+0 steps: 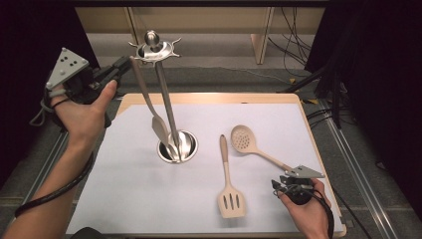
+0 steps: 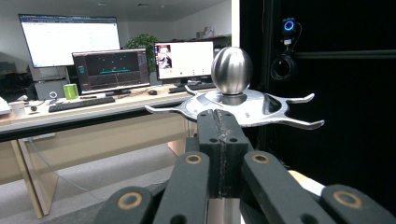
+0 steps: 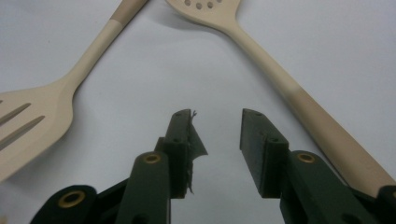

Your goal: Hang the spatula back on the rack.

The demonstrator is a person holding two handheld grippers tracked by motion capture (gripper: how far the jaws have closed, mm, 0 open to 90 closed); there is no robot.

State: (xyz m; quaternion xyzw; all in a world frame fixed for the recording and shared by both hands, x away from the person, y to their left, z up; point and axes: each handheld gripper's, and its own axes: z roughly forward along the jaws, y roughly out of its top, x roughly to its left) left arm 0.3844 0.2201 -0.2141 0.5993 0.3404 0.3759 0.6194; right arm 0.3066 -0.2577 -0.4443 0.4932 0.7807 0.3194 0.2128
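Black two-jaw left gripper and right gripper: brass-coloured pivot pins, grey three-cornered top plates, trailing black cables; forearms unsleeved.

Even overhead light brightens the white table, its surroundings falling dark; soft shadows pool beside the utensils, glare glints on the steel stand, and nearby tongs blur slightly

A long beige utensil with a flat narrow blade leans steeply, its handle end up near the star-shaped top of the shiny steel utensil stand and its blade down by the round steel base. On the white table cover, a beige slotted turner and a beige perforated spoon lie flat, near each other.
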